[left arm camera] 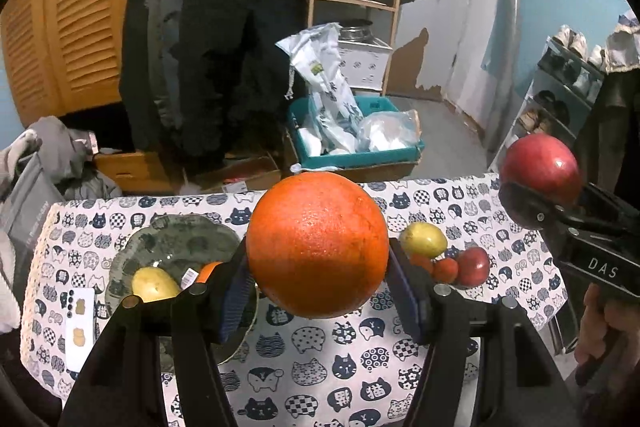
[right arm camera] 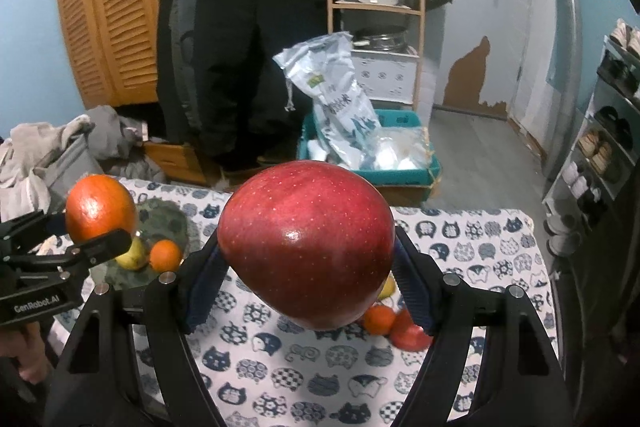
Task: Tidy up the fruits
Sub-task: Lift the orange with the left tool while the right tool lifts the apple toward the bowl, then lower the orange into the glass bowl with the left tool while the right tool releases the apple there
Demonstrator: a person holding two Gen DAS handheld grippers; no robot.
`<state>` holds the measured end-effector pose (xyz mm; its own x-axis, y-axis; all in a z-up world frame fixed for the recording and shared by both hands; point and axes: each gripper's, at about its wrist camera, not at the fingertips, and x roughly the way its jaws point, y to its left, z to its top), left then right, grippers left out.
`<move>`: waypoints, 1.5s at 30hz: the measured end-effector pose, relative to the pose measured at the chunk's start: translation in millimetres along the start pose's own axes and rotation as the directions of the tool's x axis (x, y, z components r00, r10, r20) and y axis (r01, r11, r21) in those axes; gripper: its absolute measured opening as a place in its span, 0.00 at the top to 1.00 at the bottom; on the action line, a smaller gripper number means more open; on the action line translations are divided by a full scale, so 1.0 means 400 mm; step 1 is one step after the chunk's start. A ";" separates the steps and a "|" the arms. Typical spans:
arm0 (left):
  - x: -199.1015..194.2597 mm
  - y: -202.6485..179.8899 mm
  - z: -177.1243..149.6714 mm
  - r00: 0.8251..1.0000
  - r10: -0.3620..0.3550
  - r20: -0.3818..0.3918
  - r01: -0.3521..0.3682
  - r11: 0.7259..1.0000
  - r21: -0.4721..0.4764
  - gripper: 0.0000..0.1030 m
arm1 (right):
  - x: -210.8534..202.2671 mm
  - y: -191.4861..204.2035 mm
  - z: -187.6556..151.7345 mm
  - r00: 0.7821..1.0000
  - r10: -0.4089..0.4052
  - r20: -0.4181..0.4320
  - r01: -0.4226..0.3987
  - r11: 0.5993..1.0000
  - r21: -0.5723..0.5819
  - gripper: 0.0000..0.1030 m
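Above the table with the cat-print cloth (left arm camera: 312,359), two fruits hang in the air, each carried by one gripper. The step in hand looks like carrying both to the dark green scalloped glass plate (left arm camera: 176,239) at the left of the table, where a yellow pear-like fruit (left arm camera: 154,285) and a small orange tangerine (right arm camera: 165,255) already lie. To do it well, I would bring the bigger fruit down first onto a bare part of the plate, low and slow, so that it neither rolls off nor knocks the two fruits there; then let the second one follow, keeping the two tools apart.

The left gripper (left arm camera: 318,259) has its jaws spread wide around the large round orange (left arm camera: 316,245), the blue ribbed pads pressing its two sides. The right gripper (right arm camera: 306,267) is likewise opened wide and clamped on the big red speckled apple (right arm camera: 306,247), held high over the right part of the table.

Near the right side of the cloth a small heap waits: a yellow lemon (left arm camera: 423,239), a smaller red apple (left arm camera: 474,266) and two little tangerines (left arm camera: 445,269), touching one another.
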<state>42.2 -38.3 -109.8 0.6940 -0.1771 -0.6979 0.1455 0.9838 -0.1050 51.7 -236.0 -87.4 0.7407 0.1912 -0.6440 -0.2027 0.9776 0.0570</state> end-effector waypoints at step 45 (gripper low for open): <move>0.050 0.459 -0.139 0.970 0.202 -0.136 -0.229 0.949 -0.218 0.38 | 0.296 0.492 0.064 0.957 0.235 -0.172 -0.260 0.955 -0.141 0.25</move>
<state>43.7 140.4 -182.4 0.6062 0.0312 -0.7947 -0.1745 0.9801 -0.0947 116.0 -18.6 -132.9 0.5505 0.3974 -0.7341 -0.4770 0.8715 0.1141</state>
